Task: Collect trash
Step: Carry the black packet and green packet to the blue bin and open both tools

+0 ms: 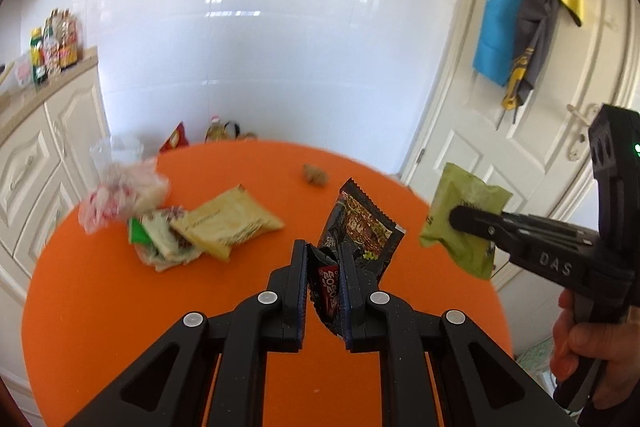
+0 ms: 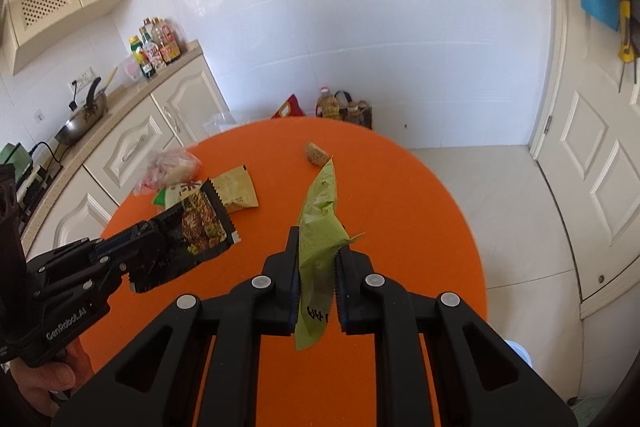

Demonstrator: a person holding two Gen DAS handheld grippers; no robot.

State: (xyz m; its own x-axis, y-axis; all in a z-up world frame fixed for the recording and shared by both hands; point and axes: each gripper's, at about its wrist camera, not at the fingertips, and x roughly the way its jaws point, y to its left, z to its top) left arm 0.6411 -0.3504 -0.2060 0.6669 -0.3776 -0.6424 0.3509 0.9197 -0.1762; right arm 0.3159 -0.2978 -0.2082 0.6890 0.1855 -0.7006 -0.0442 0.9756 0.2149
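Black left gripper [image 1: 324,259]: nearest in the left wrist view, fingers clamped on a black snack wrapper [image 1: 362,227], held up off the orange bench [image 1: 120,307].
Black snack wrapper: its crumpled lower end sits between the fingers; the upper part with a serrated edge stands out beyond the tips, above the bench.
Right gripper [image 2: 318,251]: fingers pressed narrow on a green wrapper [image 2: 320,211], seen edge-on in its own view.
Green wrapper: lifted clear of the bench; its lower end hangs below the fingers and its top reaches up past them. In the left wrist view it hangs out past the right edge of the bench, with one finger [image 1: 476,219] flat across its face.
Right hand [image 1: 588,343]: wrapped round the handle of the right gripper, at the right border of the left wrist view.
Left hand [image 2: 44,383]: partly seen at the lower left of the right wrist view, under the left gripper's handle.
Bench, middle: a beige packet [image 1: 228,219] lies on the orange top, overlapping a green and white wrapper [image 1: 160,239] on its left.
Bench, left edge: a crumpled clear plastic bag [image 1: 120,191] with red print, touching the green and white wrapper.
Bench, far side: a small brown crumpled lump [image 1: 315,174], well apart from the packets.
Floor beyond: a red bag [image 2: 289,109] and oil bottles [image 2: 334,107] against the white tiled wall.
Counter, far left: sauce bottles [image 2: 154,47] and a pan [image 2: 82,119].
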